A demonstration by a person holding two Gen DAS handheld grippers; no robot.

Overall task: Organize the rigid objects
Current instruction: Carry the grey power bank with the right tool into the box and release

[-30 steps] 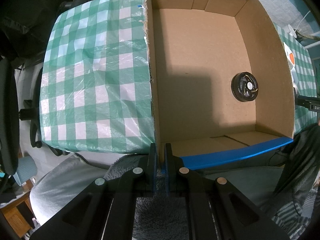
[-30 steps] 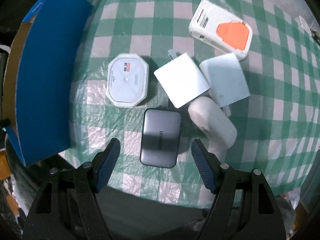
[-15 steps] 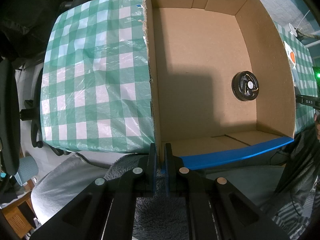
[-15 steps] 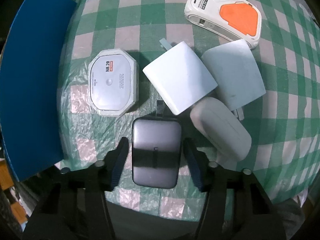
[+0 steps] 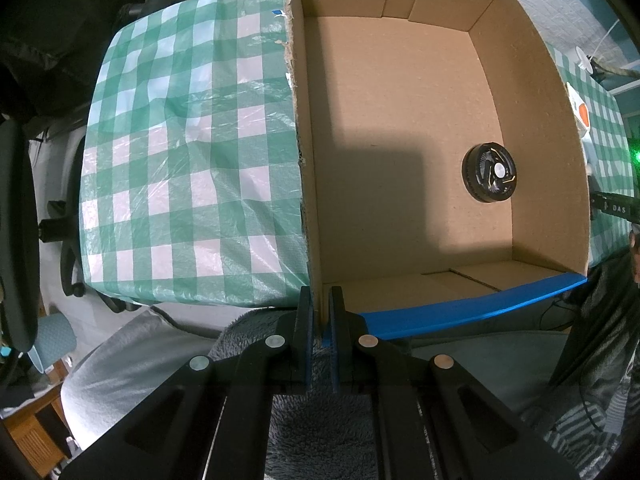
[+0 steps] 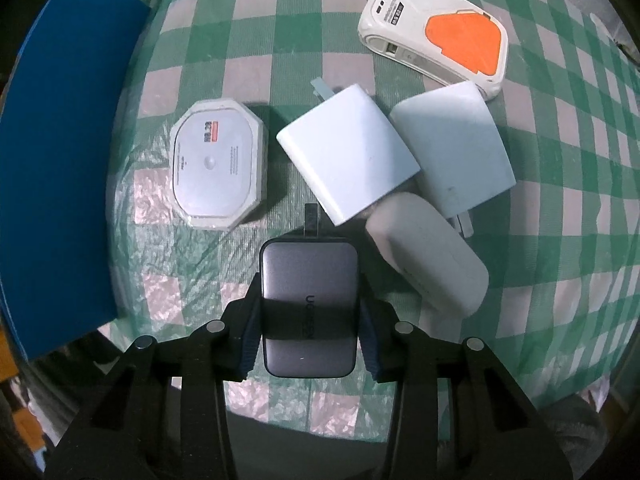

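Observation:
My left gripper [image 5: 320,312] is shut on the near left corner of the open cardboard box [image 5: 310,220]. A black round fan-like part [image 5: 489,177] lies inside the box at the right. My right gripper [image 6: 308,320] is shut on a grey charger [image 6: 308,308], its pads against both sides, on the checked cloth. Beyond it lie a white octagonal box [image 6: 216,168], two white chargers [image 6: 348,152] [image 6: 454,152], a cream oval case [image 6: 428,268] and a white and orange device [image 6: 436,36].
The box's blue outer wall [image 6: 60,184] stands left of the right gripper. The green checked tablecloth [image 5: 180,160] covers the table left of the box. The table's front edge is just under both grippers. Office chairs [image 5: 16,208] stand at the far left.
My right gripper has moved forward over the grey charger and closed from wide open onto its sides. My left gripper has held still on the box corner.

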